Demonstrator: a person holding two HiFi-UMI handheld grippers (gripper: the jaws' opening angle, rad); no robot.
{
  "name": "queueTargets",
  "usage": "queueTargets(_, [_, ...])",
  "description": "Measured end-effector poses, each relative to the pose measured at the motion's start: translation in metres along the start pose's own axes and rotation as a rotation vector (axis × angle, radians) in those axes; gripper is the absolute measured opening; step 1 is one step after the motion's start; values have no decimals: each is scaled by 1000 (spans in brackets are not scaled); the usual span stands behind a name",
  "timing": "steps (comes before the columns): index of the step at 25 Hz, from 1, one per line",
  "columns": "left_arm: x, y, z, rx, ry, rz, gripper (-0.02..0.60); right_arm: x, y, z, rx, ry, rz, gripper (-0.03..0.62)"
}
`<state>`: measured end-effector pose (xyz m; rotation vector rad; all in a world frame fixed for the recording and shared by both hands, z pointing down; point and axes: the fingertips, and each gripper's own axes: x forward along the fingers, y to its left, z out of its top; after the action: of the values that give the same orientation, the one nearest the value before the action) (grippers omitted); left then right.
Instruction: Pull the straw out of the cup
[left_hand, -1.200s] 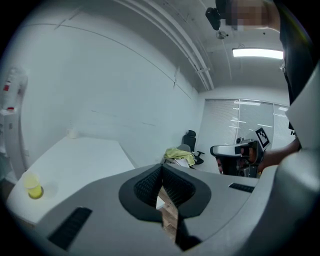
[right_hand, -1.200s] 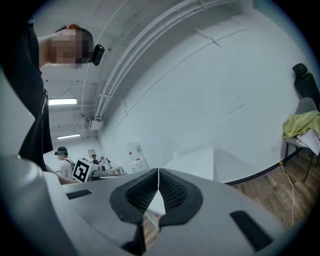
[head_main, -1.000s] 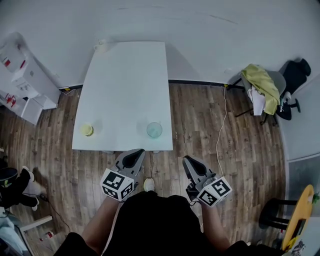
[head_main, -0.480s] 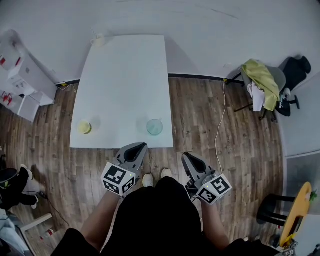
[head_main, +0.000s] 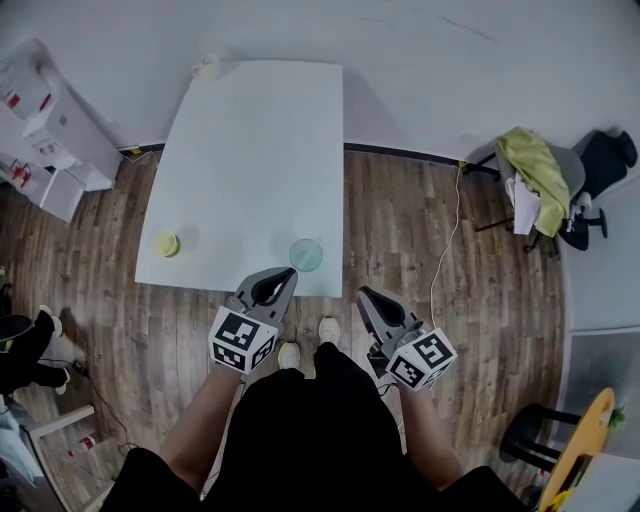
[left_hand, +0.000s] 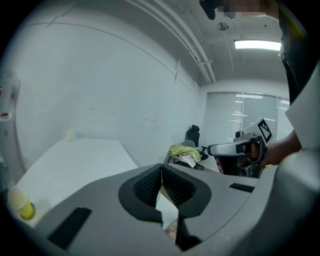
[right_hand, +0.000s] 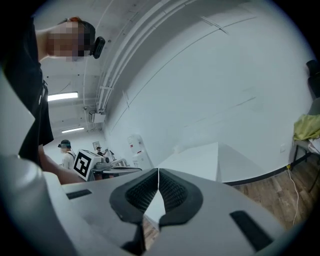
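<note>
A clear greenish cup (head_main: 306, 254) stands on the white table (head_main: 250, 150), close to its front edge. I cannot make out a straw in it. A small yellow cup (head_main: 166, 243) stands at the front left and shows low at the left in the left gripper view (left_hand: 20, 204). My left gripper (head_main: 284, 279) hovers at the table's front edge, just left of the greenish cup, with its jaws shut and nothing between them (left_hand: 161, 167). My right gripper (head_main: 365, 297) is over the floor, right of the cup, shut and holding nothing (right_hand: 158, 172).
A small pale object (head_main: 207, 66) sits at the table's far left corner. White cabinets (head_main: 50, 140) stand to the left. A chair draped with yellow-green cloth (head_main: 535, 165) is at the right, and a cable (head_main: 447, 250) runs across the wooden floor.
Both grippers have moved forward toward the table. The left one now reaches the front edge beside the greenish cup. Both stayed shut.
</note>
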<state>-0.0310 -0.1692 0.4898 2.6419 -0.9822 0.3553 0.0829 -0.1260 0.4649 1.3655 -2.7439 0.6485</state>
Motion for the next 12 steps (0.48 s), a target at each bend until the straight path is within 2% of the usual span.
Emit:
queueTargets(6, [34, 9, -10, 23, 51, 55, 16, 17, -22, -4, -16, 58, 55, 23])
queueTargets(12, [64, 15, -19, 8, 93, 83, 17, 32, -42, -11, -27, 109, 97, 23])
